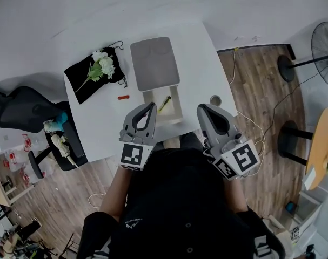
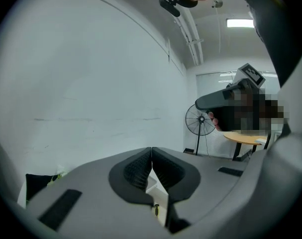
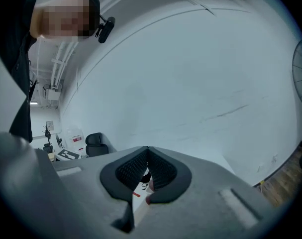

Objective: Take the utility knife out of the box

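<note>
An open white box [image 1: 175,112] sits on the white table [image 1: 196,53], with its grey lid [image 1: 154,63] lying just behind it. A yellow-green utility knife [image 1: 164,103] rests slanted inside the box. My left gripper [image 1: 151,106] hovers at the box's near left corner, shut and empty. My right gripper [image 1: 200,108] is just right of the box, also shut with nothing between its pads. In the left gripper view the pads meet at the tips [image 2: 151,149], and a sliver of the box and knife [image 2: 156,209] shows below them. The right gripper view shows its closed jaws [image 3: 148,148] against the wall.
A black cloth with white flowers [image 1: 96,72] lies at the table's left, and a small red item [image 1: 123,97] sits left of the box. A round grey object [image 1: 215,100] stands near the right edge. A black chair [image 1: 23,109] is left of the table, a fan [image 1: 323,47] to the right.
</note>
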Action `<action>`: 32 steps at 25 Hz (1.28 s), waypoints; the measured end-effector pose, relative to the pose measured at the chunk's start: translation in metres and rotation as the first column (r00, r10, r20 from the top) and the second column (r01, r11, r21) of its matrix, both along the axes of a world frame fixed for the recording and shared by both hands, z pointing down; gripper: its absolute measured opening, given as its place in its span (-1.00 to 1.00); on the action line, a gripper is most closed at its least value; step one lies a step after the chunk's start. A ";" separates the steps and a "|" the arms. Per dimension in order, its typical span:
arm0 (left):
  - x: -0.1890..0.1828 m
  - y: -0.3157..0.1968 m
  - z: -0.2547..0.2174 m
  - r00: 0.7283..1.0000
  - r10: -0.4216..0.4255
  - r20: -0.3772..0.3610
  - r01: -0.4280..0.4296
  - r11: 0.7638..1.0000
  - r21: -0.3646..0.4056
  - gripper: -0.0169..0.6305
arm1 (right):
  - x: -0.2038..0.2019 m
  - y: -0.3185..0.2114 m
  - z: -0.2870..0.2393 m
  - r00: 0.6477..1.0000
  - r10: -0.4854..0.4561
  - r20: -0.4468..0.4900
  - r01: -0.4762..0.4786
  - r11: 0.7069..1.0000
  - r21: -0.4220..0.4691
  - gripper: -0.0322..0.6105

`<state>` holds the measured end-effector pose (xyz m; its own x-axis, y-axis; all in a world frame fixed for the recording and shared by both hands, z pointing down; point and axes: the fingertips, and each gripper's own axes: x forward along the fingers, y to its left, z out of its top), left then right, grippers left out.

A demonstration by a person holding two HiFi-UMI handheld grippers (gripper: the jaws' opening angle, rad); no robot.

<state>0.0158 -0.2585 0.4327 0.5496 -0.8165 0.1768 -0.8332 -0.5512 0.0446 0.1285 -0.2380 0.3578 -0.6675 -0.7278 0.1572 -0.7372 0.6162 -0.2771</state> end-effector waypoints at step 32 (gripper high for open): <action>0.049 -0.022 0.208 0.954 0.185 0.236 -0.054 0.879 -0.474 -0.93 | 0.027 -0.039 0.020 0.996 0.007 -0.086 -0.011 0.999 -0.037 -0.88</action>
<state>0.0650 -0.2801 0.6402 0.5157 -0.5383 0.6666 -0.7784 -0.6195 0.1019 0.1551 -0.2767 0.3773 -0.6439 -0.7262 0.2408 -0.7646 0.5998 -0.2358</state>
